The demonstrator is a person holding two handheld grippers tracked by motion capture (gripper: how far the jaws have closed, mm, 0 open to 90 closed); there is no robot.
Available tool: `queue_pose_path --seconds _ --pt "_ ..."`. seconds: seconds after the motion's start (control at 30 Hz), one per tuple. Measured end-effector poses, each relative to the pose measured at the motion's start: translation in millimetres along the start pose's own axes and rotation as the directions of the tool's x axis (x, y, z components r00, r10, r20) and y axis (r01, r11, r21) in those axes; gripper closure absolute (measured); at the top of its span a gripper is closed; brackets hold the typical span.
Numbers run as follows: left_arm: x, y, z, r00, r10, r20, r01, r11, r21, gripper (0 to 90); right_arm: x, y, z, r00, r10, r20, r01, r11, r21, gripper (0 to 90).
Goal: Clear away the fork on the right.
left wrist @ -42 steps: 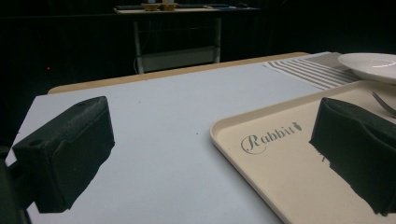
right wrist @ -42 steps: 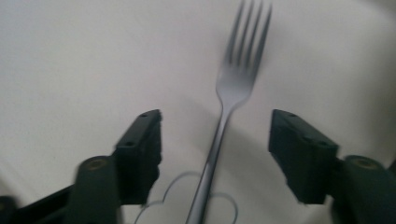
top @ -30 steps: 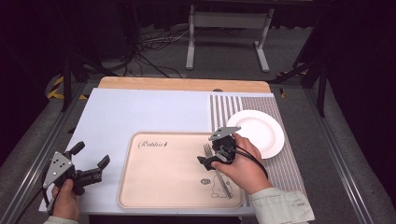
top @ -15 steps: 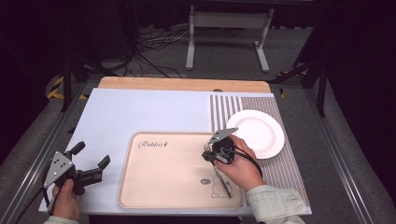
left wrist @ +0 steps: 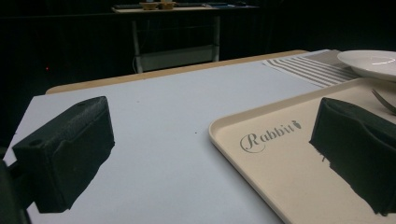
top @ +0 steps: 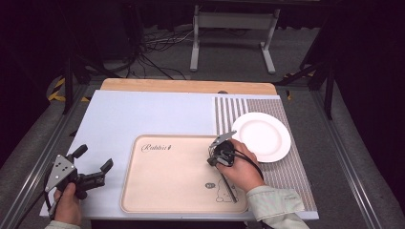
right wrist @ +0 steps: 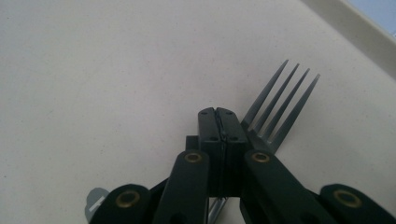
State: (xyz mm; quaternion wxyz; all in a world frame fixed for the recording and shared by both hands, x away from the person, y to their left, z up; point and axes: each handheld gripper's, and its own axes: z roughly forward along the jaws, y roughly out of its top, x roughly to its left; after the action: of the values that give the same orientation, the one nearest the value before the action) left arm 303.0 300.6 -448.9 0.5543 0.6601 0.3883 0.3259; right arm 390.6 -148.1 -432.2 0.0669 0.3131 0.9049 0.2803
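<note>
1. The right gripper point(top: 212, 155) sits low over the right part of the beige rectangular plastic tray printed "Rabbit" point(top: 157, 191), held in the person's right hand point(top: 241, 167).
2. In the right gripper view its two black jaws are pressed together point(right wrist: 217, 122). The metal fork point(right wrist: 280, 109) lies on the tray under and just beside them, tines pointing away; whether the jaws pinch the fork cannot be told.
3. In the high view the fork's handle point(top: 229, 188) runs along the tray beneath the right hand.
4. The left gripper point(top: 90, 164) is held by the left hand point(top: 67, 205) near the front left corner of the pale blue surface point(top: 143, 114), its jaws wide apart, off the tray's left edge.
5. A round white plate point(top: 262, 136) rests on a grey-and-white striped mat point(top: 296, 176), just beside the tray's far right corner.
</note>
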Motion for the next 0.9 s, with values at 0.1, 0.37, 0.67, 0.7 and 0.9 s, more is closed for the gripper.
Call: queue_pose_path --seconds 0.1,0.37,0.67,0.7,0.9 --pt "0.3 -0.1 -0.1 1.0 -0.003 -0.002 0.003 1.0 -0.002 0.3 -0.2 0.3 1.2 1.0 0.002 0.002 -0.002 1.0 0.004 90.0" --pt "0.1 0.2 -0.4 1.0 -0.002 0.0 0.002 1.0 -0.001 0.3 -1.0 0.3 2.7 0.9999 0.0 0.011 0.0 1.0 0.014 90.0" --pt "0.4 0.5 -0.5 1.0 -0.003 -0.002 0.003 1.0 -0.004 0.3 -7.1 -1.9 0.6 0.9991 0.01 0.04 -0.011 1.0 0.01 90.0" --pt "0.4 0.4 -0.4 1.0 -0.003 -0.002 0.003 1.0 -0.003 0.3 -7.9 -2.3 0.2 0.999 0.012 0.043 -0.013 1.0 0.01 90.0" --pt "0.1 0.6 -0.4 1.0 -0.002 -0.002 0.002 1.0 -0.003 0.3 -15.5 -6.3 -3.4 0.9977 0.03 0.062 -0.03 1.0 0.008 90.0"
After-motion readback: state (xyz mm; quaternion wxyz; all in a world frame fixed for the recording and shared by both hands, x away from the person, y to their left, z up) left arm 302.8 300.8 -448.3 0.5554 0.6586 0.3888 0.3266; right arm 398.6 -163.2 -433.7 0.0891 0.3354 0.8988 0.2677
